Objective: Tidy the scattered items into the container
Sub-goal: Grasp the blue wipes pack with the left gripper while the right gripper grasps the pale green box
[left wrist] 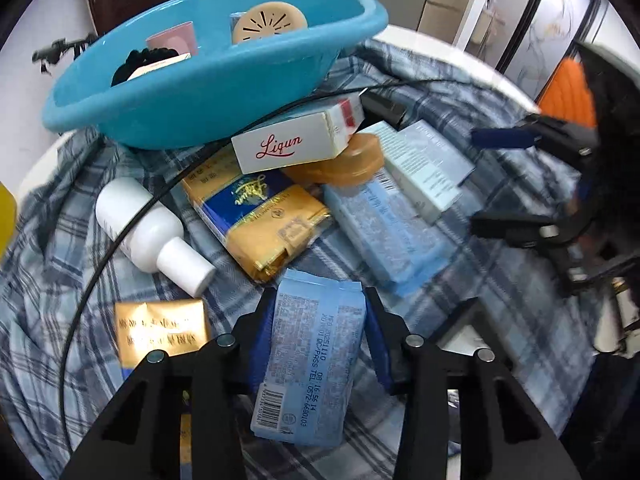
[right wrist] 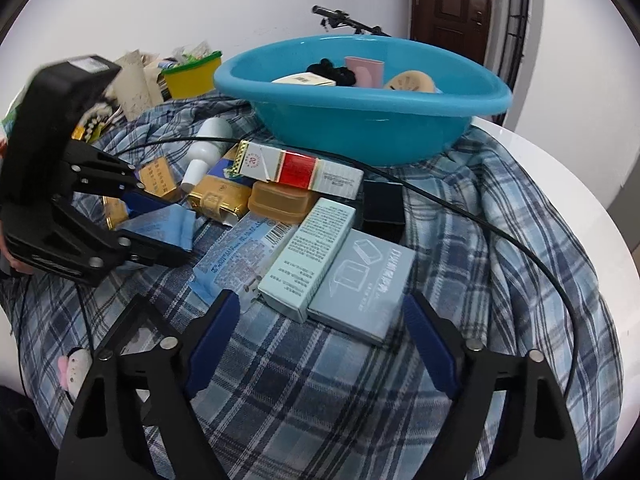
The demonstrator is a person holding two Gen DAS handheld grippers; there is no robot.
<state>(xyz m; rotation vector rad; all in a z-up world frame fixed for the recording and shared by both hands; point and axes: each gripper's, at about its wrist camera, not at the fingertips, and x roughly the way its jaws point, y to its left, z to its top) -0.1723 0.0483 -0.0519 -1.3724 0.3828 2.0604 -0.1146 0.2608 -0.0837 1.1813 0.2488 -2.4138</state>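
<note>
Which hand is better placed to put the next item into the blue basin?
Left. Its tongs are shut on the light blue packet, ready to carry to the blue basin. The right tongs are open and empty, short of the pale boxes.

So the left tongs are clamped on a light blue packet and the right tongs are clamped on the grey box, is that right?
Not quite. The left tongs are clamped on the light blue packet, but the right tongs are open and holding nothing; the grey box lies on the cloth ahead of them, as the right wrist view shows.
</note>
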